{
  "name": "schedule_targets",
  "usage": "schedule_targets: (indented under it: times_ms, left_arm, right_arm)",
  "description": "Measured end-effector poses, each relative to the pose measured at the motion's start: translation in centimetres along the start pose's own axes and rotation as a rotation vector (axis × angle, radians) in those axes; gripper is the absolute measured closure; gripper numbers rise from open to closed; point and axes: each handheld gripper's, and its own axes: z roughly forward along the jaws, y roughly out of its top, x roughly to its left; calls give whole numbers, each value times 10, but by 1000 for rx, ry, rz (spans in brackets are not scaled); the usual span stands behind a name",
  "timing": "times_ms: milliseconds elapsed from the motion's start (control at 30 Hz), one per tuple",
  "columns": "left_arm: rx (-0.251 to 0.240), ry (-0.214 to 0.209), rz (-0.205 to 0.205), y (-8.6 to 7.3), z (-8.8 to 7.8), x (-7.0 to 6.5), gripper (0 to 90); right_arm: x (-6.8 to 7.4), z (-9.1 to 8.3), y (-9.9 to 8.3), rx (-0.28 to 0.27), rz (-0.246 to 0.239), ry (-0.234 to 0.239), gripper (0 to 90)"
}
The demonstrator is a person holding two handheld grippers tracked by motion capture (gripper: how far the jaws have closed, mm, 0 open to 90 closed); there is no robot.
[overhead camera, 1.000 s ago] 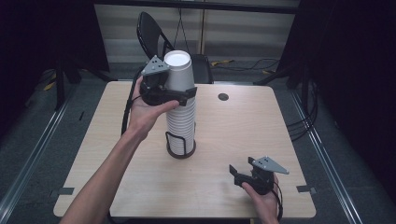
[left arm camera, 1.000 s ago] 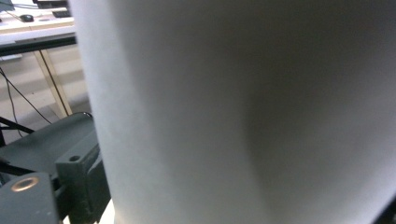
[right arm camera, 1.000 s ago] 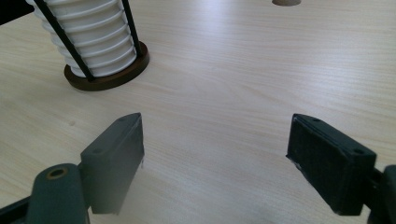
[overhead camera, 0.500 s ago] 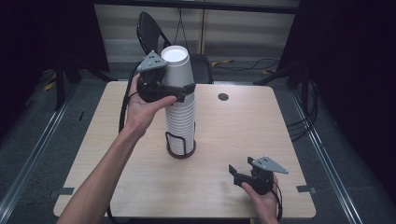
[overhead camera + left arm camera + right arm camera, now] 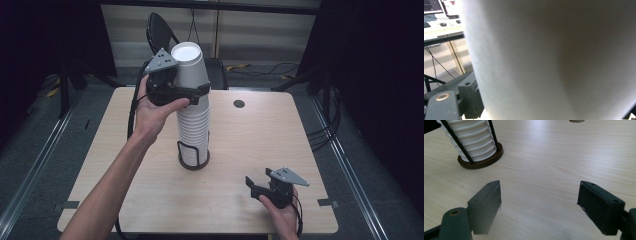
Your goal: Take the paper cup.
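A pale wooden table [image 5: 250, 145] fills the middle of the high view, with dark floor all round it and a black chair [image 5: 159, 29] behind its far edge at upper centre. Left of centre stands a wire cup holder [image 5: 194, 155] on a round dark base, carrying a tall stack of white paper cups [image 5: 194, 127]. The left gripper [image 5: 186, 93], in the upper left-centre, is clamped round the top cup [image 5: 189, 65], which sits upside down at the head of the stack; in the left gripper view the cup's white wall [image 5: 549, 60] presses right up against the lens. The step looks to be peeling that one cup off the pile. It would go best with a straight pull upward along the stack's axis, a light squeeze so the paper wall does not buckle, and a watch that the cup beneath does not ride up with it. The right gripper [image 5: 261, 188], at lower right near the table's near edge, rests with its jaws spread wide and nothing between them; it could steady the stack if cups stick. There is free space above the stack, and broad bare tabletop to the right and front for setting the cup down, well apart from the small round grommet [image 5: 239, 104] near the far edge.
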Motion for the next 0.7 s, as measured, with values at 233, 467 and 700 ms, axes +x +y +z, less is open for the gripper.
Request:
schedule_targets:
  times_ms: [233,467,700]
  left_arm:
    - [-56,0,15,7,-3,-2,111]
    - [-82,9,26,13,-7,-1,111]
    - [-121,0,44,20,-13,-3,111]
  right_arm:
    - [0,0,0,2,-5,-3,189]
    - [0,1,0,0,-3,-1,189]
    - [0,1,0,2,-2,1,189]
